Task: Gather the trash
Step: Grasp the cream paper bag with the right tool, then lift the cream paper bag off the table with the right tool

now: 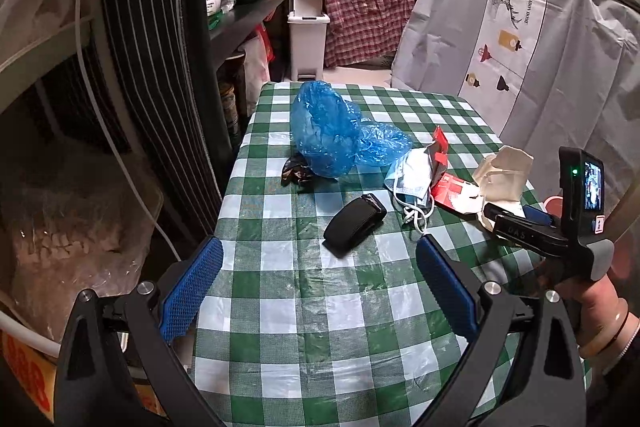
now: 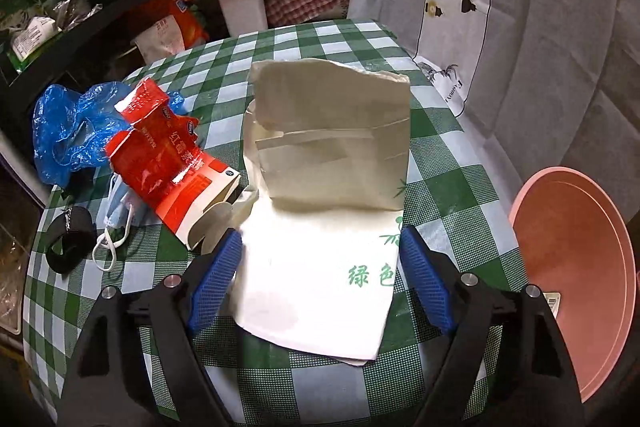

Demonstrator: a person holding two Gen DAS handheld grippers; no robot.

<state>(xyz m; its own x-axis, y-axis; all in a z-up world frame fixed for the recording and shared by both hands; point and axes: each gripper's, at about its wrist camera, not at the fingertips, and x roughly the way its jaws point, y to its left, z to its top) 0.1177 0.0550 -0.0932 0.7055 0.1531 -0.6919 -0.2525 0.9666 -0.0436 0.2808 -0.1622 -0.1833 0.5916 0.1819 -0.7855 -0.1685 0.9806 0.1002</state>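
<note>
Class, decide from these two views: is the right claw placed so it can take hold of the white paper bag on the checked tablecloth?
Probably yes. The right claw is open and already straddles the white paper bag, with nothing between them; the red carton lies just left, clear of the pads.

A checked tablecloth (image 1: 304, 307) covers the table; dark shelves (image 1: 248, 15) are seen at ten o'clock, a grey curtain (image 1: 568, 67) at two.
</note>
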